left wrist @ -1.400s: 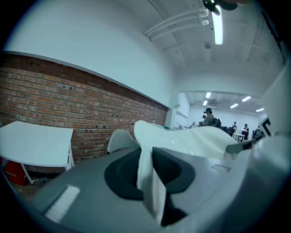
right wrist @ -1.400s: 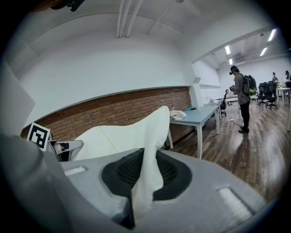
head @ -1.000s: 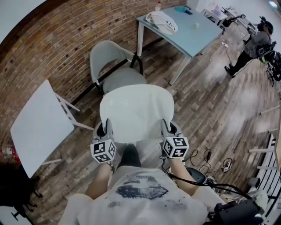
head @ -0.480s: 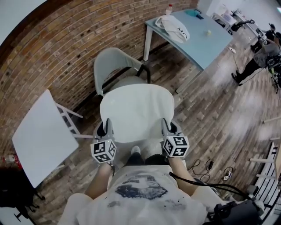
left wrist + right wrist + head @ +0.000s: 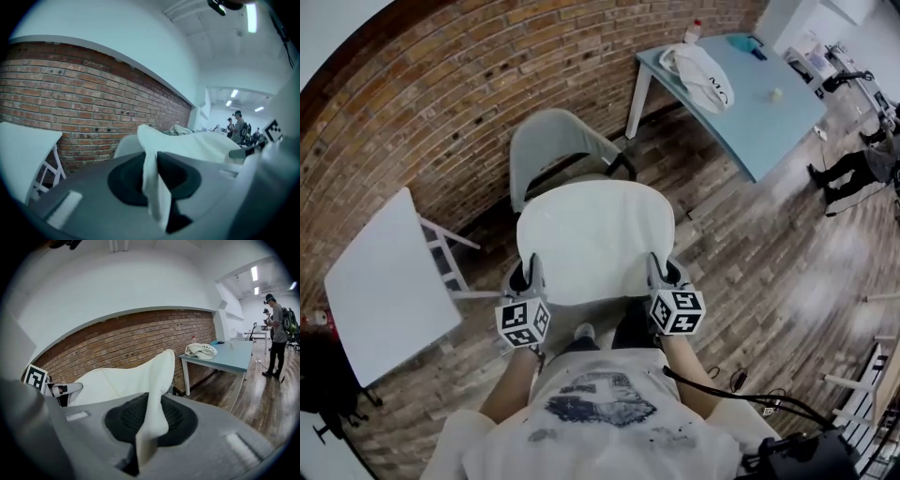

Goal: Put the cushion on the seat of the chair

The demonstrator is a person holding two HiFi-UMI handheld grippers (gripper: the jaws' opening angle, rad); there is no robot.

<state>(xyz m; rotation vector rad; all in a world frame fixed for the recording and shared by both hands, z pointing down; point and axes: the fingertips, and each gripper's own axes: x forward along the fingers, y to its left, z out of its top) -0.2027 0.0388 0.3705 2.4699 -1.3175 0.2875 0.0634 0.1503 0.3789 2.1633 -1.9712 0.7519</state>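
A white cushion point(image 5: 592, 239) hangs flat in the air between my two grippers. The left gripper point(image 5: 527, 281) is shut on its left near corner, and the cushion's edge point(image 5: 152, 187) shows pinched between the jaws in the left gripper view. The right gripper point(image 5: 661, 277) is shut on the right near corner, where the cushion point(image 5: 152, 413) folds up between the jaws. The grey chair point(image 5: 546, 142) stands just beyond the cushion against the brick wall. Its seat is mostly hidden under the cushion.
A white folding table point(image 5: 384, 281) leans at the left. A light-blue table point(image 5: 741, 89) with a white bag point(image 5: 701, 70) stands at the upper right. A person point(image 5: 858, 164) stands at the far right. Cables point(image 5: 750, 398) lie on the wooden floor.
I have walked toward the chair with the cushion. The chair and brick wall are closer, and the chair's seat has slid under the cushion's far edge. Both grips are unchanged.
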